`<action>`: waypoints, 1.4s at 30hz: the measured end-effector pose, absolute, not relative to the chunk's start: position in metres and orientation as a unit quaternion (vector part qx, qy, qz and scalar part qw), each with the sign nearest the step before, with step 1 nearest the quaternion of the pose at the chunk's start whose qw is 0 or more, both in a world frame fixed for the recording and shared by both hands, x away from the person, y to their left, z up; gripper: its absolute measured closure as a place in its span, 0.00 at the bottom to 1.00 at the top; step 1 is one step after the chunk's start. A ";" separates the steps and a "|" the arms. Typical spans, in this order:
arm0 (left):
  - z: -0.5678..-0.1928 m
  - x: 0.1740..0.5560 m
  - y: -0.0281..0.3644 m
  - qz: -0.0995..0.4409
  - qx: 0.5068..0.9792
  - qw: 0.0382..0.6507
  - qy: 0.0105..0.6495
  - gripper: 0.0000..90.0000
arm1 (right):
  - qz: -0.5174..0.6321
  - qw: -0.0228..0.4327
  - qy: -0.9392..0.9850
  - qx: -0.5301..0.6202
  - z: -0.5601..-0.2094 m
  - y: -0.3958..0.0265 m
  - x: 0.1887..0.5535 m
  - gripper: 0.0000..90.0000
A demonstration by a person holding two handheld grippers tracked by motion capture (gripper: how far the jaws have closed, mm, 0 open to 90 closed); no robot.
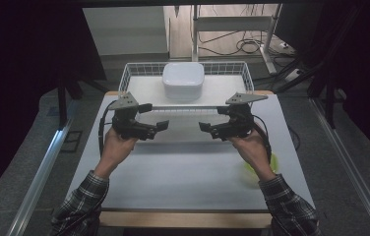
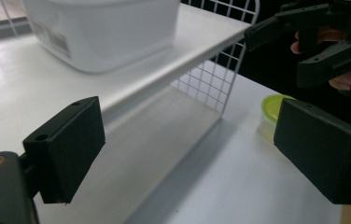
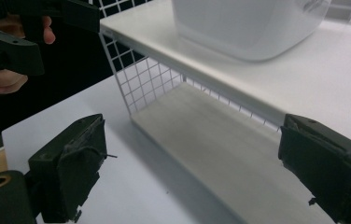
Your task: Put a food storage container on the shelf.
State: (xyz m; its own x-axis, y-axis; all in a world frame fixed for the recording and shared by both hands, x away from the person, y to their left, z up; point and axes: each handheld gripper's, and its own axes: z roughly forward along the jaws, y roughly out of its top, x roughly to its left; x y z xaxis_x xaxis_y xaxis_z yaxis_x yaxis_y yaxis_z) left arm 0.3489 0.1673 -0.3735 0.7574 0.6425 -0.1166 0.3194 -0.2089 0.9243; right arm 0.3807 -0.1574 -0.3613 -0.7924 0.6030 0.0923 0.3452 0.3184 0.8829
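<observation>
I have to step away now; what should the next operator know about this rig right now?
Left gripper: open, holding nothing, in front of the wire shelf.
Right gripper: open, holding nothing, facing the left one.
White container: on the shelf's top board, touched by neither gripper.
Green-lidded jar: on the table, beside the right hand.
Done: nothing that the scene shows.
Left: probably gripping and handling the container.

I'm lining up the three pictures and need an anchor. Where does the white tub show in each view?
High view: white tub top centre, on the wire shelf.
Left gripper view: tub top left.
Right gripper view: tub top right.
Shared landmark: the shelf's white wire mesh.
</observation>
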 end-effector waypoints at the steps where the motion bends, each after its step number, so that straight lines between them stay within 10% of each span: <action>1: -0.373 0.349 0.167 0.148 0.763 0.544 0.315 0.10 | 0.503 0.128 0.802 0.296 -0.361 -0.157 0.381 0.09; 42: -0.461 0.271 0.171 0.155 0.779 0.517 0.319 0.09 | 0.471 0.150 0.816 0.299 -0.431 -0.188 0.308 0.04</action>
